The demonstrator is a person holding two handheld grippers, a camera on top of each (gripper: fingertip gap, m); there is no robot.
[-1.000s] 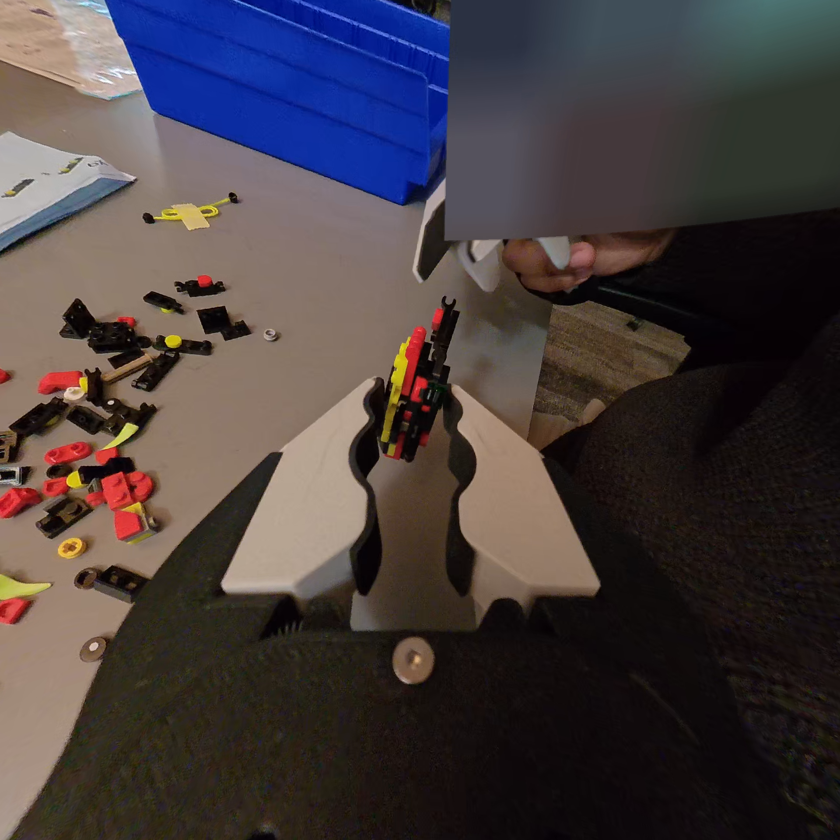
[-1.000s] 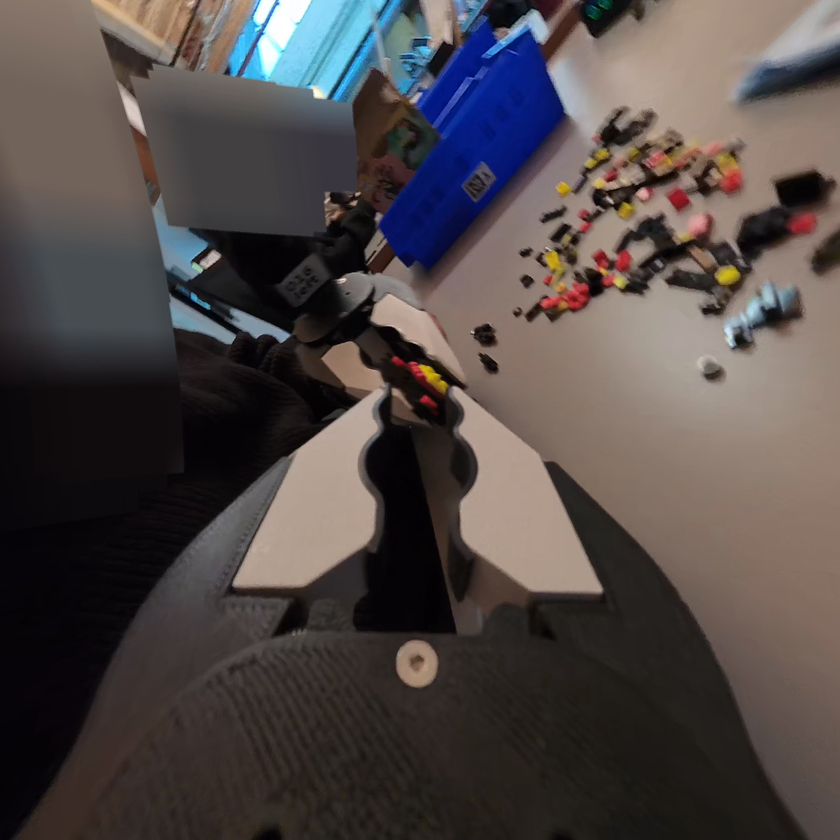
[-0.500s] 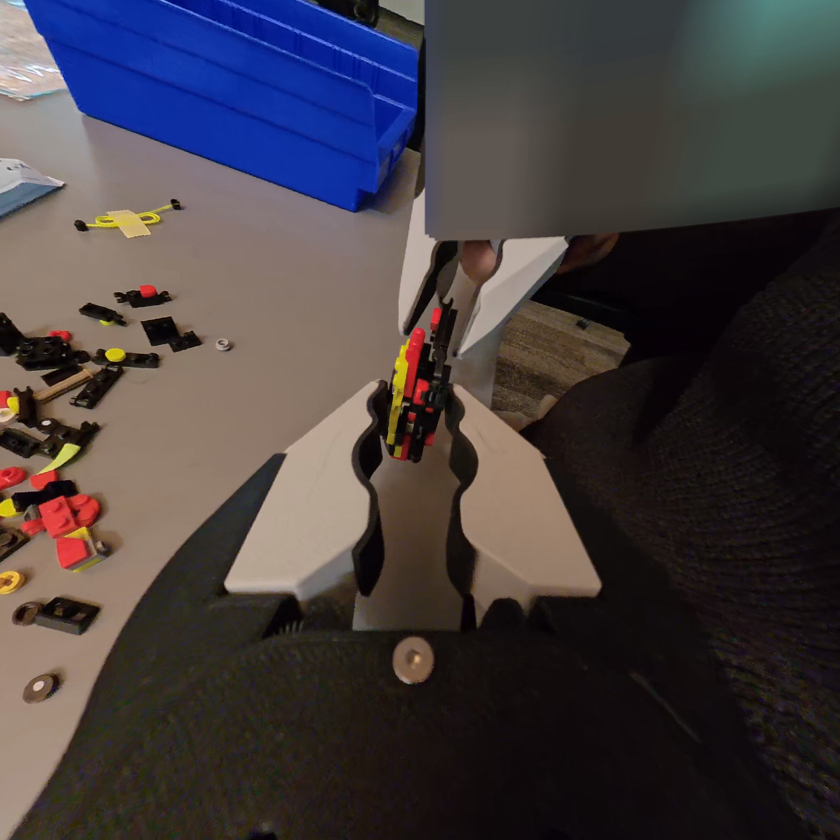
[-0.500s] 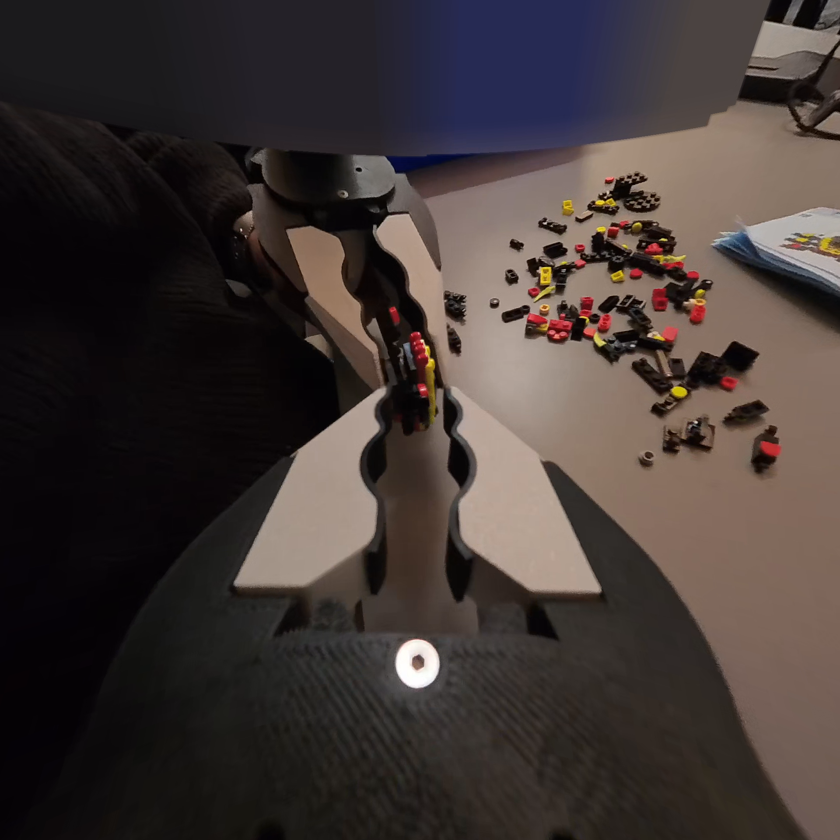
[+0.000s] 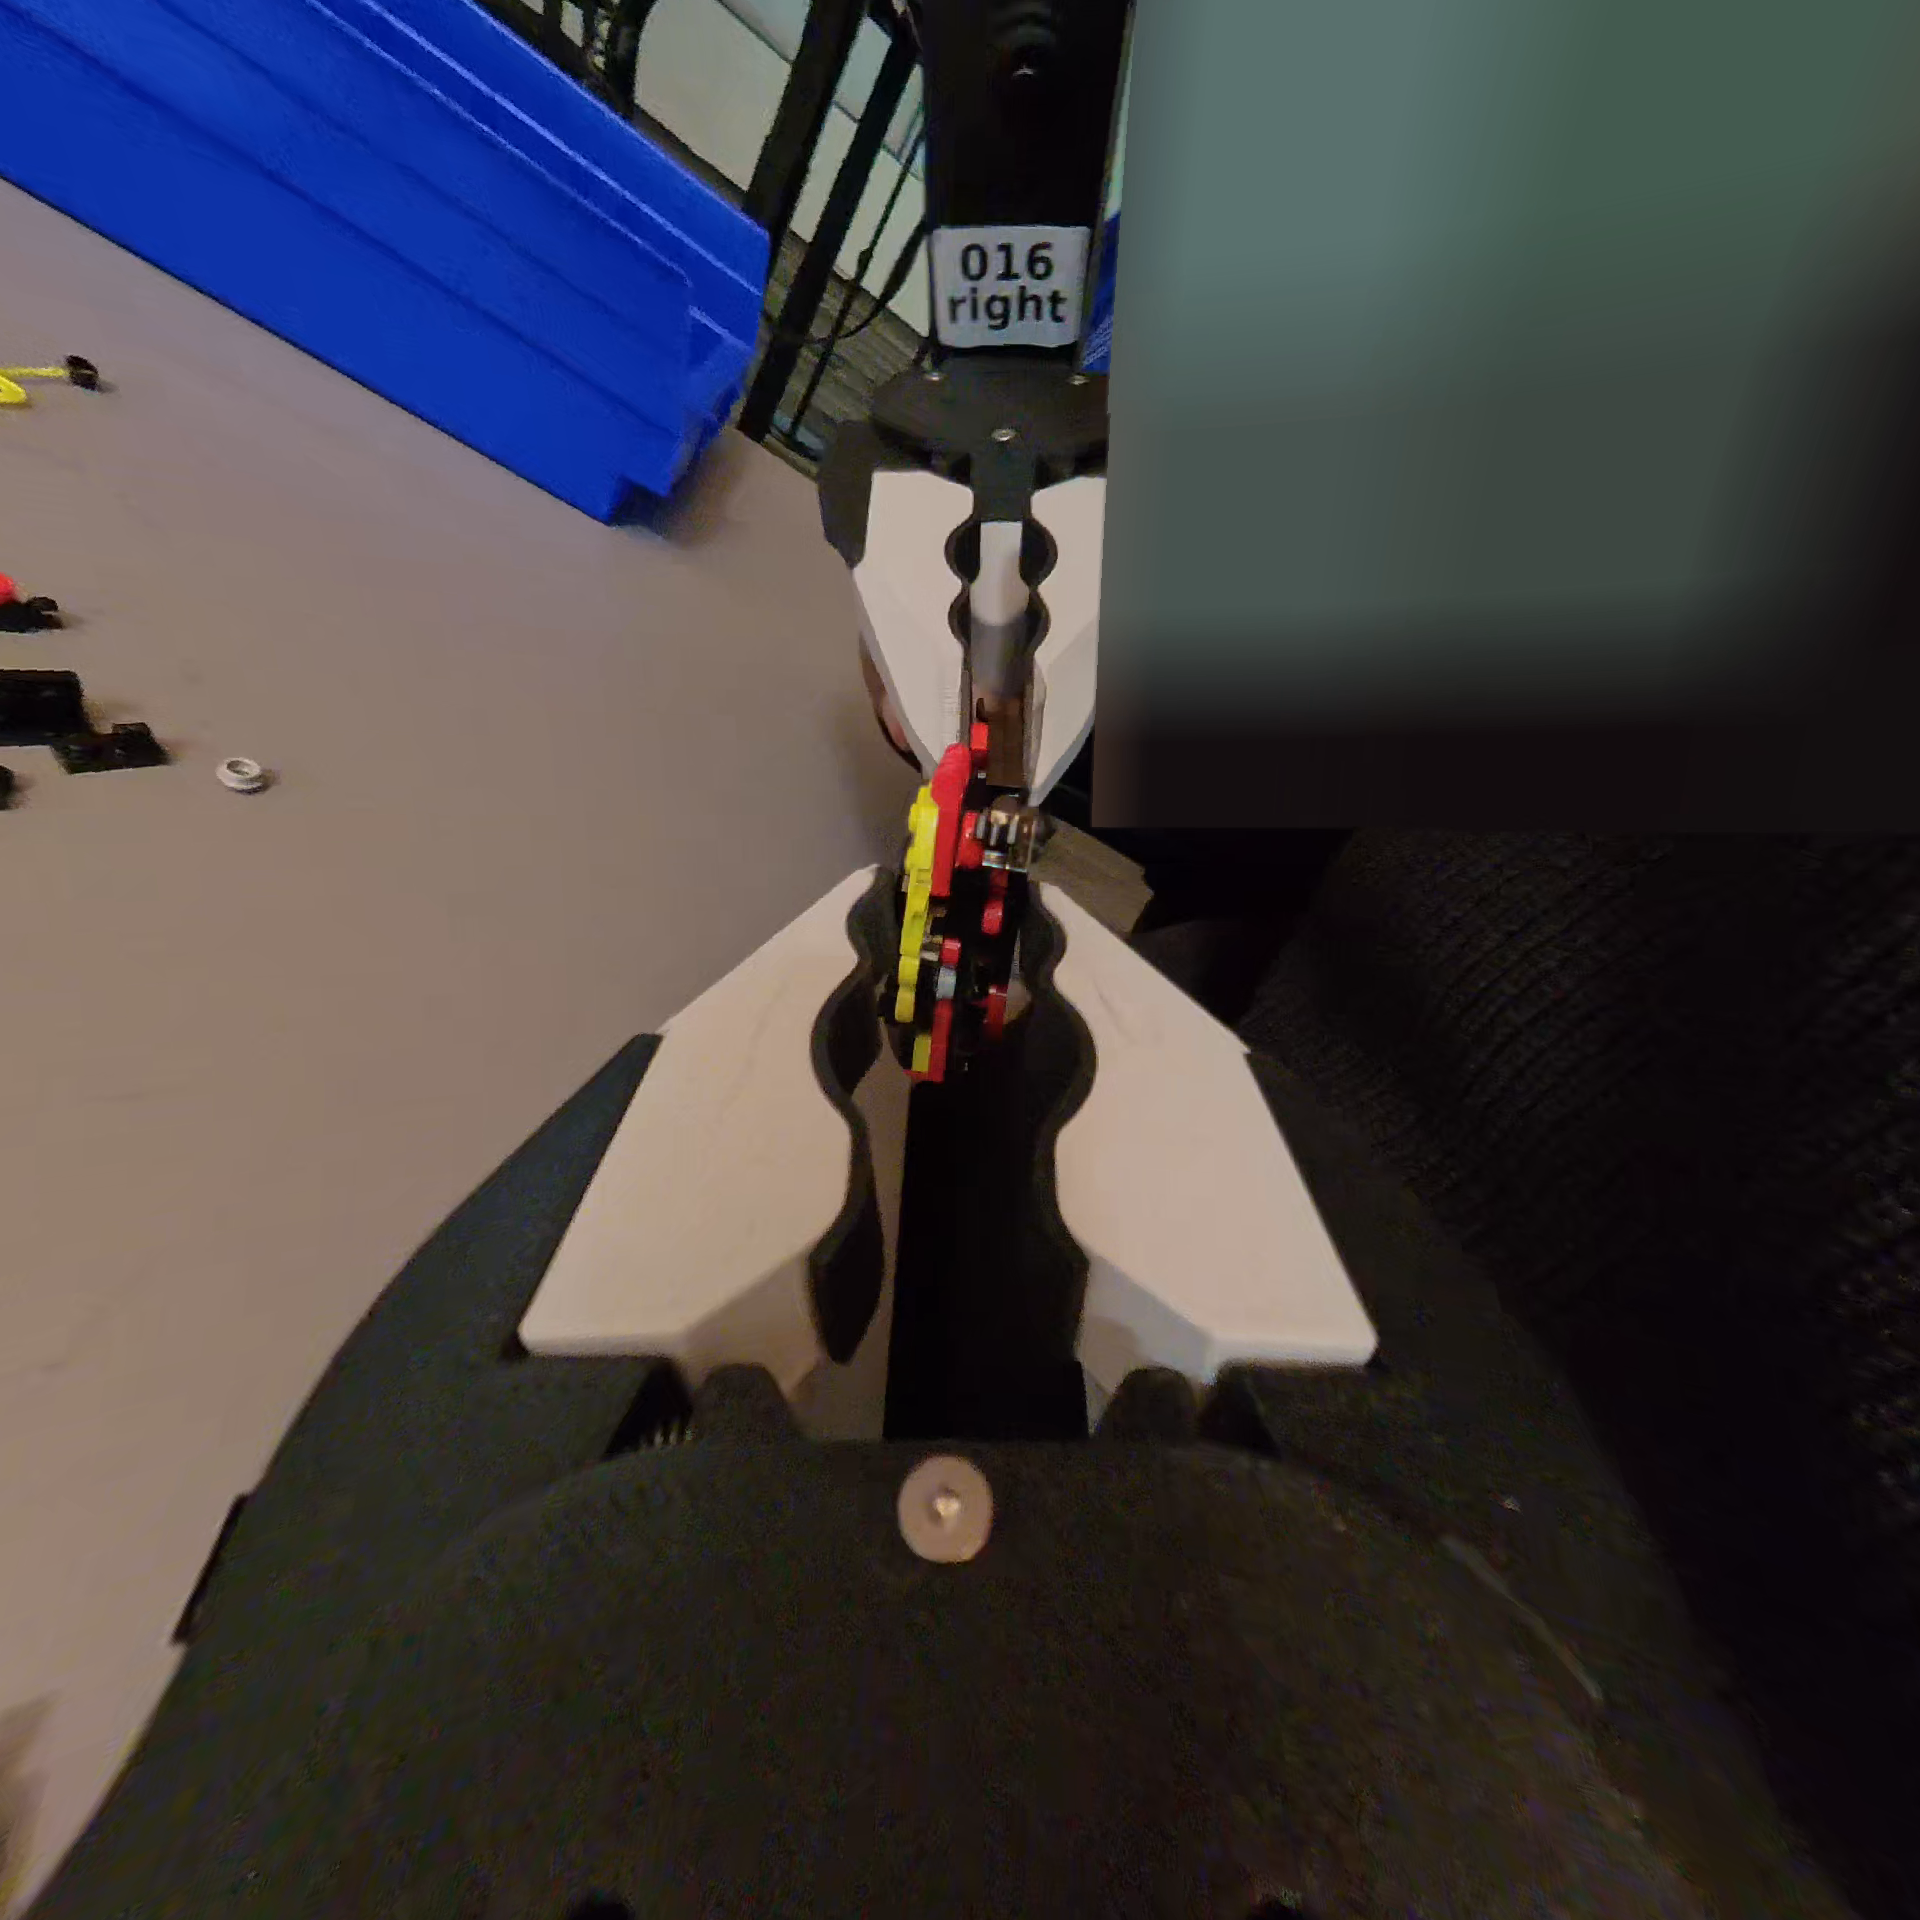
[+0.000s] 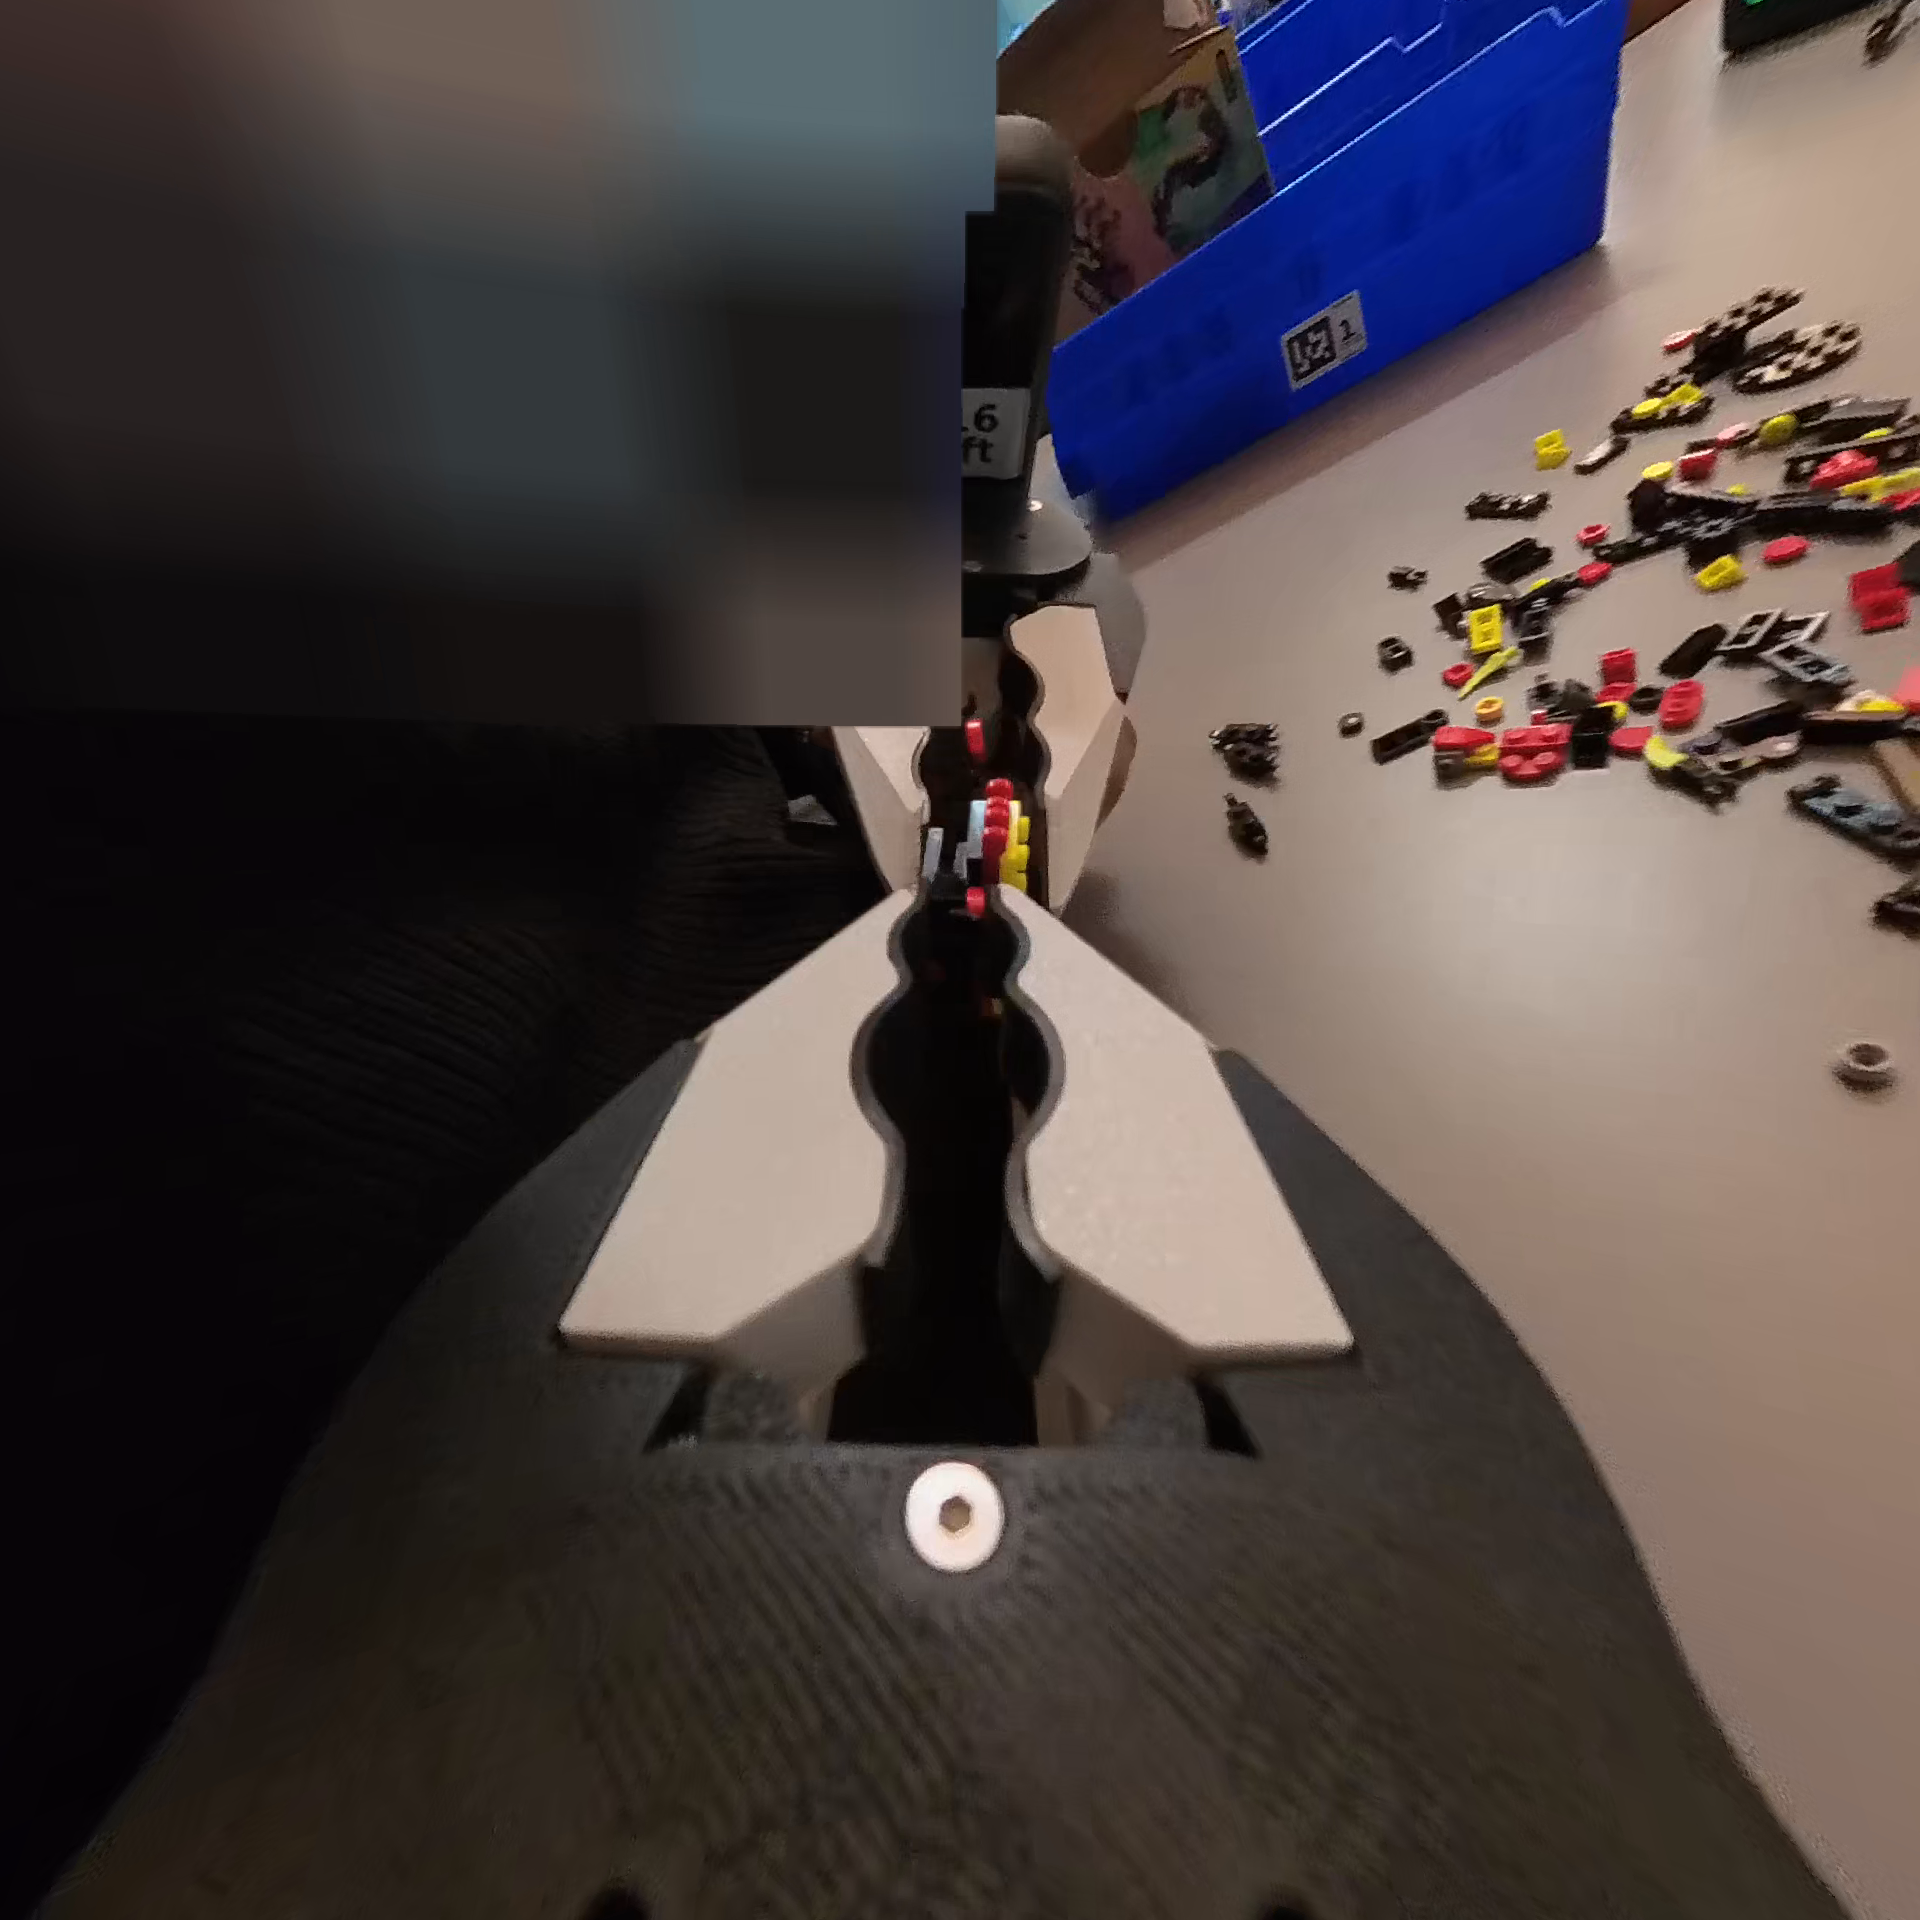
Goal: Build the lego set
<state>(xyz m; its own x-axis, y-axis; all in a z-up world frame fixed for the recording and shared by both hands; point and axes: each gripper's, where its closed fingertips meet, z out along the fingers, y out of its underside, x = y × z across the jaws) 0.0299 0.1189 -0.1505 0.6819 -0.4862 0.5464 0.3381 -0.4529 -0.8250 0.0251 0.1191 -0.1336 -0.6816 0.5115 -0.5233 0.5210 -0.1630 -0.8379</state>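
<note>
My left gripper is shut on a small brick assembly of red, yellow and black pieces and holds it edge-on above the grey table. My right gripper faces it from the far side, its narrow jaws pinched on the assembly's far tip. In the right wrist view my right gripper grips the near black end of the assembly. The left gripper's fingers clasp it just beyond.
Blue bins stand at the table's back. Several loose red, yellow and black bricks lie scattered on the table, with a small grey ring apart from them. A person's dark knit sleeve fills one side. Only a small space, under 4 cm, lies between the two pairs of fingers.
The right gripper moved in to the assembly's far end and its jaws narrowed onto it. The left gripper kept its hold and turned a little away from the loose bricks.
</note>
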